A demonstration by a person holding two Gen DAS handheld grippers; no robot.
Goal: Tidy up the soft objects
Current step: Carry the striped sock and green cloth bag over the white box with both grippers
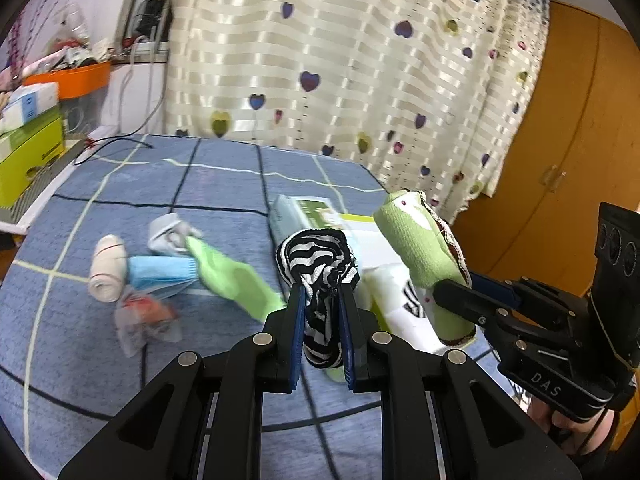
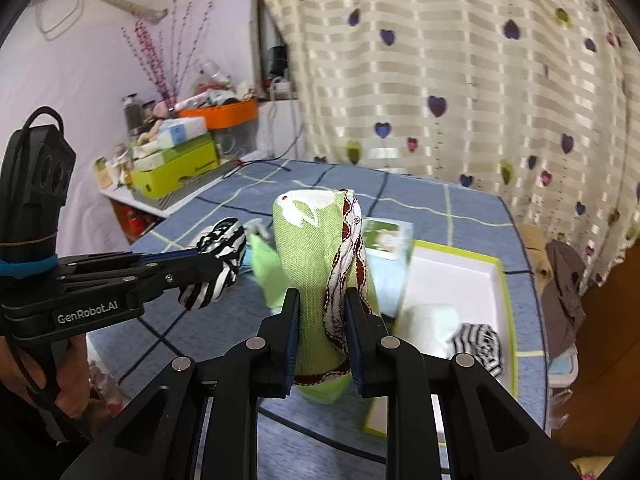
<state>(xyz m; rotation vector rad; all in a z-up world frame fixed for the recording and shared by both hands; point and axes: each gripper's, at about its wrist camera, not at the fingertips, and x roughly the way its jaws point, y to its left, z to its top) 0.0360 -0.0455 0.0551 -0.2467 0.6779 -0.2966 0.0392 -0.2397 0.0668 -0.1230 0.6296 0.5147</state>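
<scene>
Striped cloth [image 1: 320, 280] sits pinched in our left gripper [image 1: 320, 300]; our right gripper [image 2: 322, 320] clamps a green cloth [image 2: 312, 264], both left of the white box [image 2: 460, 280].

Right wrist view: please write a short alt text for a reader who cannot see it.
The right gripper is shut on a rolled green cloth above a blue checked table. At left, the left gripper clamps a zebra-striped cloth. A white tray at right holds a second striped cloth.
</scene>
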